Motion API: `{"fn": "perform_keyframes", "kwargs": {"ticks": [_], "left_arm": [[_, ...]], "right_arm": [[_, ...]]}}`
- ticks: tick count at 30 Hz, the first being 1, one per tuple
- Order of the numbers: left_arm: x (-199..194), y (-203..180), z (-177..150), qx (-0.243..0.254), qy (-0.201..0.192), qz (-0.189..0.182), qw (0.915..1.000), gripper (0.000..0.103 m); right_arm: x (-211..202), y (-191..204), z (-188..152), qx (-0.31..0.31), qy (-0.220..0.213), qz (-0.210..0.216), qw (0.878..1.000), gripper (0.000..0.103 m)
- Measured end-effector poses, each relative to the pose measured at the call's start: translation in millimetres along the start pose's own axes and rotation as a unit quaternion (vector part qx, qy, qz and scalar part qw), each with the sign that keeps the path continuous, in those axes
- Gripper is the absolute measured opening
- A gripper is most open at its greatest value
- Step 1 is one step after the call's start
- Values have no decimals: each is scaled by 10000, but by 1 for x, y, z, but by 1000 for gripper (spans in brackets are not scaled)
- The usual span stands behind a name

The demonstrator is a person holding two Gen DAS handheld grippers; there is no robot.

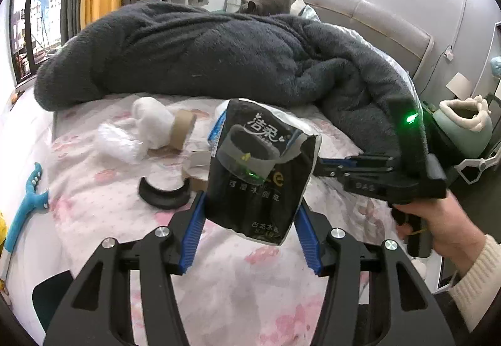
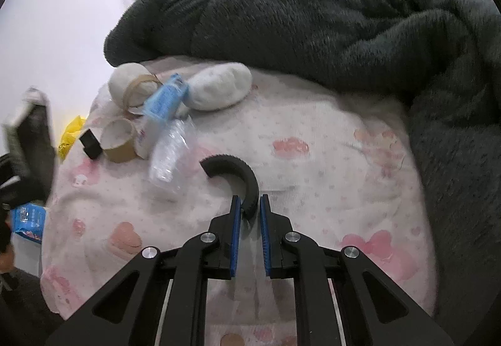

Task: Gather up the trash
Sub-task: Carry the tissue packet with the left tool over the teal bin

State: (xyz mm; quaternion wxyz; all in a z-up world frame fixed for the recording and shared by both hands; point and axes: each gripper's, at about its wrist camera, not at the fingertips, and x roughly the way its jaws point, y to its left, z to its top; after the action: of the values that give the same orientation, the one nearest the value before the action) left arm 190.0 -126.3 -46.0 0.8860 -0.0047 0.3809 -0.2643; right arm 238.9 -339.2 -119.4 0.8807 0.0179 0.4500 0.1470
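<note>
My left gripper is shut on a black tissue packet with white print, held up over the pink-patterned bed sheet. A black half ring lies on the sheet, and my right gripper is shut on its near end. In the left wrist view that ring shows left of the packet. The right gripper reaches in from the right in a person's hand, its tips hidden behind the packet.
Two cardboard tape cores, a blue packet, a clear plastic wrapper, white wads and a small black block lie on the sheet. A dark fleece blanket covers the far side, with a cat beyond it.
</note>
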Motion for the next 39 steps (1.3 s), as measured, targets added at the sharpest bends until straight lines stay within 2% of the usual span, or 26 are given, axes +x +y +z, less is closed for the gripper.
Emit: {"fn": "perform_keyframes", "kwargs": {"ticks": [5, 11, 18, 22, 26, 30, 39], "left_arm": [[-18, 12, -9, -39, -44, 108, 9999, 58], [-34, 46, -25, -192, 15, 440, 9988, 58], [-51, 90, -38, -545, 71, 769, 9955, 58], [-59, 114, -48, -776, 136, 930, 9925, 58], [-65, 138, -66, -992, 266, 1117, 9884, 58], [-70, 161, -79, -1210, 380, 1282, 9836, 58], [-84, 206, -108, -1693, 612, 1450, 9729, 58]], "right_arm": [[4, 3, 3, 198, -138, -208, 9995, 12], [1, 12, 12, 331, -231, -533, 9978, 9], [-24, 29, 34, 411, -715, -867, 9928, 9], [-36, 53, 47, 338, -973, -608, 9928, 9], [-34, 85, 57, 60, -1015, -320, 9943, 9], [-20, 124, 64, -193, -905, 39, 9957, 9], [4, 202, 61, -712, -660, 508, 9940, 9]]}}
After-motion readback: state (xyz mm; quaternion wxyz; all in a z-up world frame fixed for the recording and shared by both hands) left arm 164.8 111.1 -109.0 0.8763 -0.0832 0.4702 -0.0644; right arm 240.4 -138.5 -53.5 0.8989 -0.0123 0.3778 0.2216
